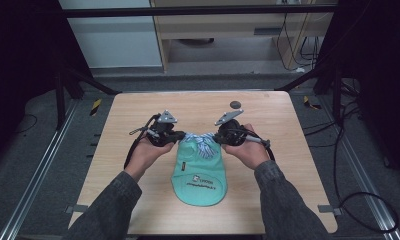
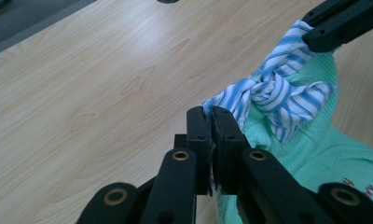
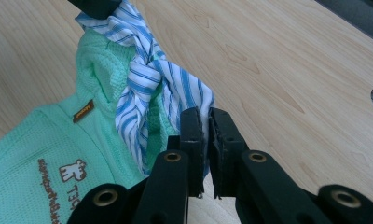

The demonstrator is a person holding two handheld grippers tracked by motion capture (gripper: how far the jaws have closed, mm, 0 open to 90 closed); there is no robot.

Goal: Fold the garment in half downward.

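Seen from above: a pale wood-grain square table (image 1: 138, 200) on a grey floor, dark frame rails at either side. Lying flat near the table's middle, towards the near edge, a small mint-green knitted garment (image 1: 200, 182) with a printed logo and a small brown label, rounded hem pointing at the near edge. At its far end, a blue-and-white striped cloth tie (image 1: 202, 142) twisted into a loose knot. Coming in from the bottom, two forearms in dark grey sleeves, the left hand (image 1: 147, 152) and the right hand (image 1: 249, 150) each wrapped around a black tool. At left of the garment's collar, the left gripper (image 1: 180, 135), jaws pressed together on one end of the striped cloth; from the left gripper view, black jaws (image 2: 211, 128) clamped with striped fabric (image 2: 273, 95) running off to the right over the green knit (image 2: 324, 154), the other gripper's black tip at top right. At right of the collar, the right gripper (image 1: 215, 137), likewise pinched tight on the other end; from the right gripper view, jaws (image 3: 205, 133) closed on the striped fabric (image 3: 147, 74) beside the green knit (image 3: 44, 140). On the far part of the table, well apart from the garment, a small dark round disc (image 1: 235, 104).
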